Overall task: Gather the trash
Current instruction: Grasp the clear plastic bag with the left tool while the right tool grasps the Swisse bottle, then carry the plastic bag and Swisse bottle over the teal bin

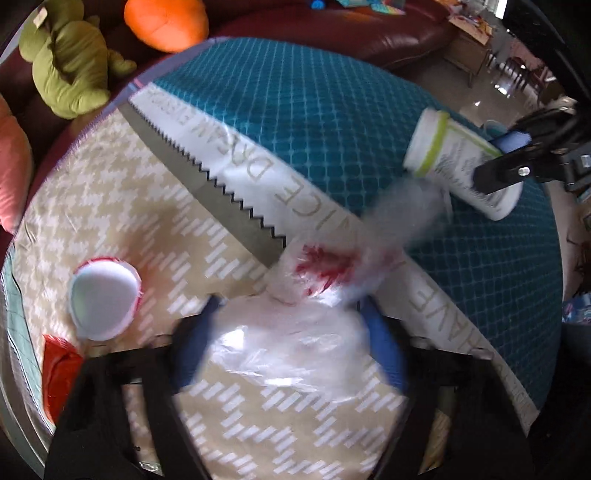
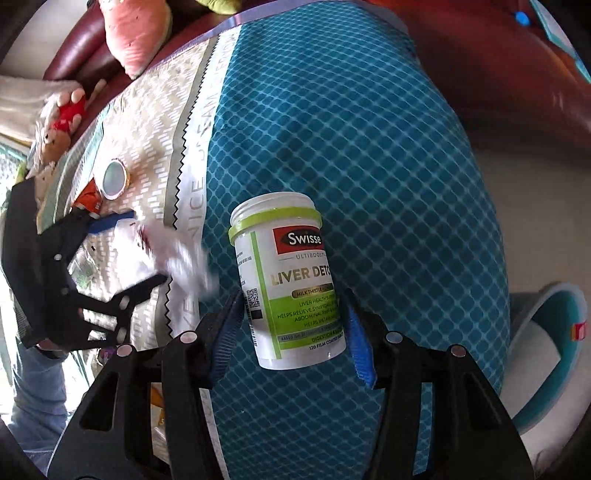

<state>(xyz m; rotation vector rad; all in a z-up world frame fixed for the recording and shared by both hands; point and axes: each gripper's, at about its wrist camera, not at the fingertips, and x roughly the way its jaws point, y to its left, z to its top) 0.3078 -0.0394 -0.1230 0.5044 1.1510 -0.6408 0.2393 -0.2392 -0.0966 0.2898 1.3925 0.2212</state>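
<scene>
Trash of two kinds shows: a lidless white plastic supplement bottle with a lime-green band [image 2: 291,284] and a crumpled clear plastic bag with red print [image 1: 295,332]. The right tongs [image 2: 291,332] are clamped on the bottle, blue pads [image 2: 360,343] against its sides, holding it over the teal diamond-patterned cloth [image 2: 332,129]. The left tongs [image 1: 291,339] are closed around the bag, beside the white lettered band with a black zigzag edge [image 1: 236,177] that crosses the cloth. On the far side of that band from the bottle lies a beige houndstooth section [image 1: 122,192], where a round white lid with a red rim [image 1: 105,299] rests next to a red foil wrapper [image 1: 59,373]. A dark red leather sofa [image 1: 332,33] stands beyond the cloth, carrying a green plush toy [image 1: 70,70] and an orange cushion [image 1: 166,22]. The bag's upper end is smeared by motion blur, its print unreadable; the wrapper is partly hidden behind the left tongs.
</scene>
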